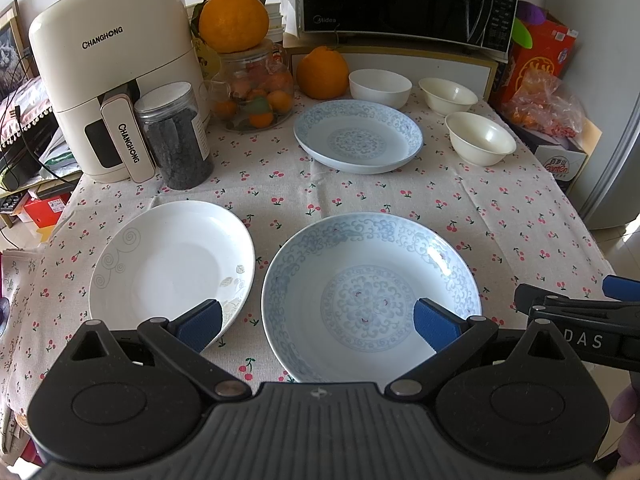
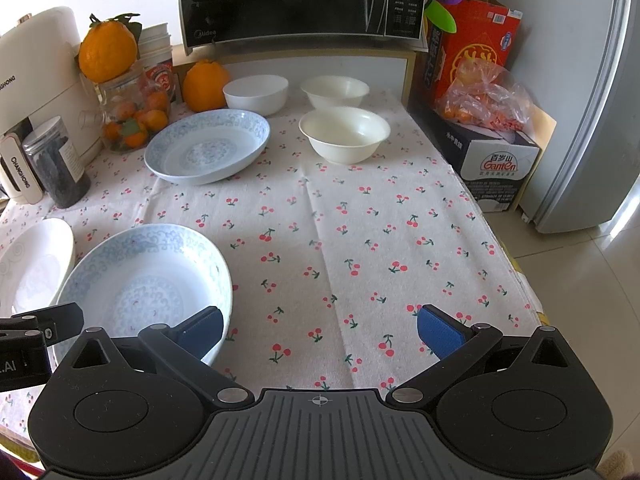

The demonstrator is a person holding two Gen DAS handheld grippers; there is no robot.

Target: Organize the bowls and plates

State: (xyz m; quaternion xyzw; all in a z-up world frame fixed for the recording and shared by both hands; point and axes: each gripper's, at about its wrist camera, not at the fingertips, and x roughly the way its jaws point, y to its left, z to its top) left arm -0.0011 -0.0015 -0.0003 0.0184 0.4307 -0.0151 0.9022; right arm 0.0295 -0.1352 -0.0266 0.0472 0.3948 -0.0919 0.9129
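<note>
Both tongs gape wide and hold nothing. In the left wrist view, the left tongs (image 1: pixel 318 324) hover low at the bottom of the frame over the near blue plate (image 1: pixel 370 296), with the white plate (image 1: pixel 172 266) just beside it at lower left. A second blue plate (image 1: pixel 358 136) lies above centre on the counter (image 1: pixel 500 216). Three bowls sit apart at upper right: one white (image 1: pixel 380 88) and two cream (image 1: pixel 448 96) (image 1: pixel 480 144). In the right wrist view, the right tongs (image 2: pixel 320 334) hang over bare cloth at bottom centre, the near blue plate at lower left.
</note>
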